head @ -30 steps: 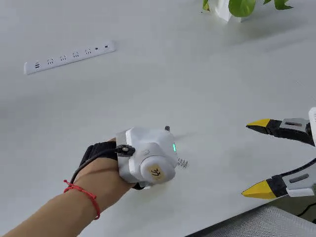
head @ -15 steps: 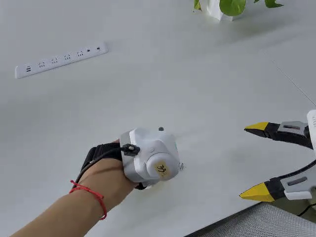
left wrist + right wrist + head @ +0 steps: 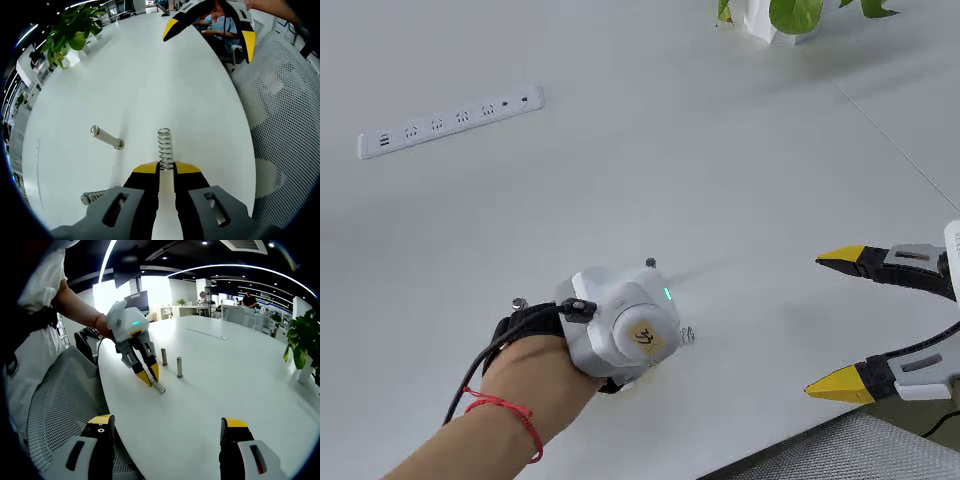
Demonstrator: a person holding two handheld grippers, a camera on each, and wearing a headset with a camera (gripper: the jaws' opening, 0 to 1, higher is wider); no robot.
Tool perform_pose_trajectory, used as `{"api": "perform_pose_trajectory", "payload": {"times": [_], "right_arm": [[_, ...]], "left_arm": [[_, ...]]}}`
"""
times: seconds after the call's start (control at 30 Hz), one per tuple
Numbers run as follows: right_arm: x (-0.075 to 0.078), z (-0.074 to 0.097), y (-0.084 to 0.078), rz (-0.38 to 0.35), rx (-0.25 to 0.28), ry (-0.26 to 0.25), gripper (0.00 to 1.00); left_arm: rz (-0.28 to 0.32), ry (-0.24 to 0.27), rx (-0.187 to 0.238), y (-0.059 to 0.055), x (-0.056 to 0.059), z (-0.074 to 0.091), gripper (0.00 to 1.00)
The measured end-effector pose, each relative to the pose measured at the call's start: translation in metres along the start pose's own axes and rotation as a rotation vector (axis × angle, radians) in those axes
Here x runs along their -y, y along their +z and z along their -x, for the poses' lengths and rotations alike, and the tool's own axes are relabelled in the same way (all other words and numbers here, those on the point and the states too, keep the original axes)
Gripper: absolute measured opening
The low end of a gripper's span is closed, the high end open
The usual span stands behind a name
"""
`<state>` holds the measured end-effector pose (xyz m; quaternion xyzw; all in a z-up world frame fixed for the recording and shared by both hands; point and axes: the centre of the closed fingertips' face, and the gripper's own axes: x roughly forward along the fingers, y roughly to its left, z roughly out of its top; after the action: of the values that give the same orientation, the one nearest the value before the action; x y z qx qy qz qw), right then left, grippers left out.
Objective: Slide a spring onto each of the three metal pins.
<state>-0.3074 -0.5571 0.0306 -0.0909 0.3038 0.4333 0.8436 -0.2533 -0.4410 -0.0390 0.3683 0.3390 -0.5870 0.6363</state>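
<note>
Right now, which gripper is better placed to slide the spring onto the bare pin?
The left gripper: its jaws are shut on one end of the spring, and the bare pin stands close beside it. The right gripper hangs open off to the side, well away from both.

The head view looks steeply down from the near edge over the plain white tabletop [image 3: 720, 180]. The left gripper view sits low and very close behind a coiled steel spring [image 3: 164, 145], facing right toward the yellow-tipped right gripper [image 3: 208, 45]. The right gripper view faces back left from farther off. Both gripper views share that spring and the bare upright metal pin [image 3: 106, 137].
</note>
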Motion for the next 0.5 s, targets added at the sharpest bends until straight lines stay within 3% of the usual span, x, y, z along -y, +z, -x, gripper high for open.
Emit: {"api": "perform_pose_trajectory", "payload": {"times": [0.37,0.5], "right_arm": [[-0.0032,-0.0013,-0.0021,-0.010,0.005,-0.004,0.86],[-0.0043,-0.0021,-0.0020,-0.010,0.005,-0.002,0.86]], "left_arm": [[0.069,-0.018,0.008,-0.0014,0.0003,0.0004,0.07],[0.069,-0.017,0.009,-0.0011,0.0015,0.0005,0.07]]}}
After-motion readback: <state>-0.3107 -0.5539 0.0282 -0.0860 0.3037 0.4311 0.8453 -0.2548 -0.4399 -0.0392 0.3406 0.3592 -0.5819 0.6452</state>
